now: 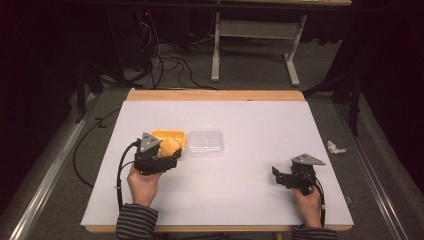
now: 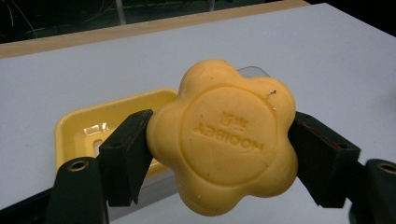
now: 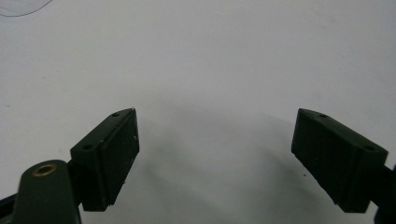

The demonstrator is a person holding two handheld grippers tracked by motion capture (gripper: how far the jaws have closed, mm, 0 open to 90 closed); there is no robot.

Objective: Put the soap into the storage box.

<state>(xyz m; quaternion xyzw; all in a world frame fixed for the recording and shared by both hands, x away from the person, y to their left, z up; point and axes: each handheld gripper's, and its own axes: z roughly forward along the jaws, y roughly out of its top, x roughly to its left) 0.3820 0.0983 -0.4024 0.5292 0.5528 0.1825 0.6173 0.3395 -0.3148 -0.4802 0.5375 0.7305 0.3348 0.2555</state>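
Desk (image 1: 240, 150) carries a soap dish (image 1: 176, 135) left of centre, with a lid (image 1: 205, 143) just beside it on its right, the two side by side in a row. Left tool (image 1: 162, 157) sits at the near edge of the soap dish, jaws clamped on either side of a soap bar (image 1: 169, 145); in the left gripper view the soap bar (image 2: 224, 140) hangs between the jaws in front of the soap dish (image 2: 88, 126), above the desk (image 2: 327, 60). Right tool (image 1: 281, 177) is well apart, at the near right of the desk, jaws spread over bare desk (image 3: 210, 70). A crumpled scrap (image 1: 335, 147) lies on the floor, right of the desk.
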